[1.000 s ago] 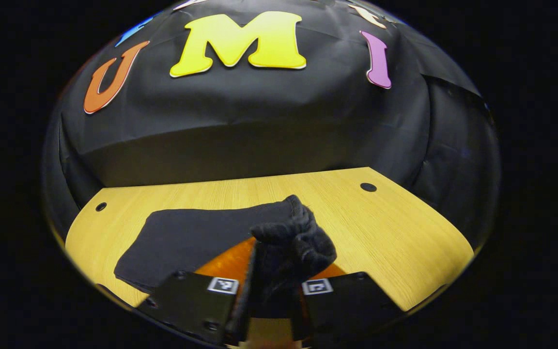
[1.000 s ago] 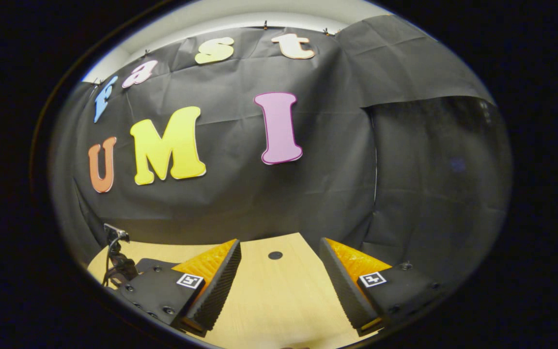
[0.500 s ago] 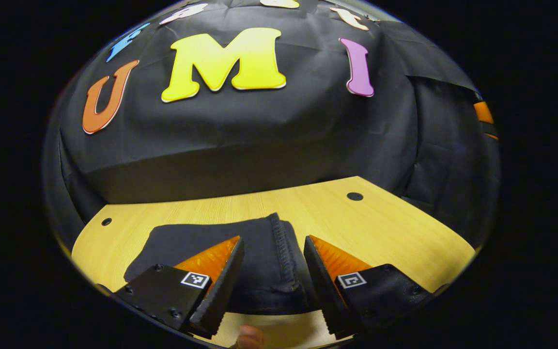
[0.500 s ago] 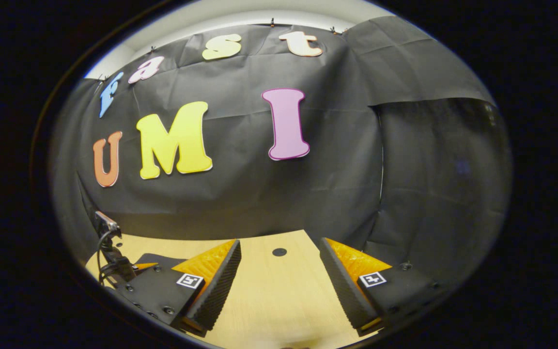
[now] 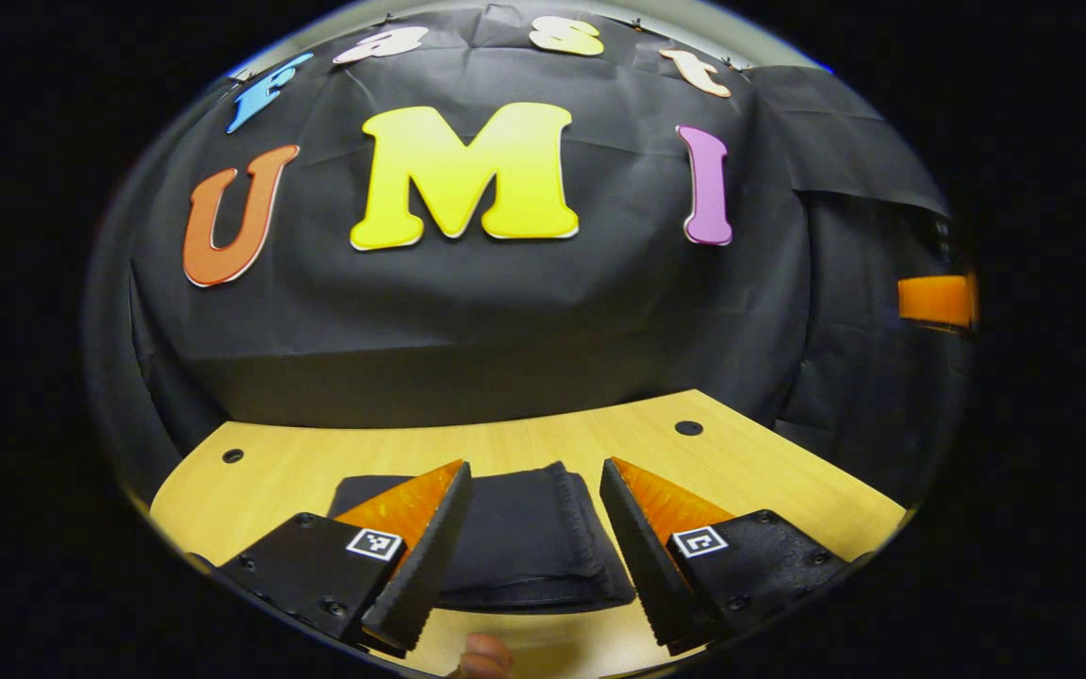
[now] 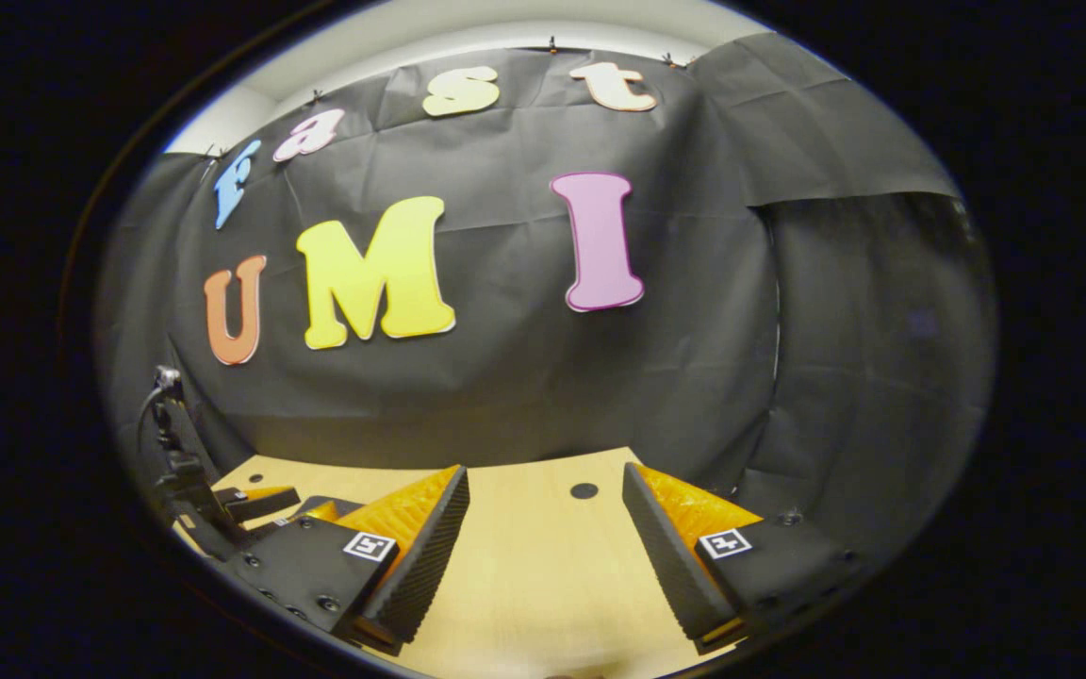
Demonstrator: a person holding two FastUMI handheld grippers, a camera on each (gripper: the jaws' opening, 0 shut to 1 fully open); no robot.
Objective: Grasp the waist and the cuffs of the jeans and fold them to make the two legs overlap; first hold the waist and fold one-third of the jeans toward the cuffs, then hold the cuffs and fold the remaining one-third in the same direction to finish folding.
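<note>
Pale wooden bench [image 5: 760, 471] bearing dark folded jeans [image 5: 524, 538], compact and flat, apparently finished. Left hand-held gripper [image 5: 534, 528] spread open above them, empty; right hand-held gripper [image 6: 543, 538] likewise open over bare wood, gripping nothing.

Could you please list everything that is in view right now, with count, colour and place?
jeans: one, dark, folded into a compact stack on the table, seen between the left gripper's fingers in the left gripper view.
table: one, light wood grain, under the jeans and under both grippers.
holes in the table: two in the left gripper view, dark and round, near the far corners.
booth wall: one, black cloth, behind the table.
fingertip: one, at the bottom edge of the left gripper view.
left gripper: one, open, above the jeans, touching nothing.
right gripper: one, open, over bare table.
</note>
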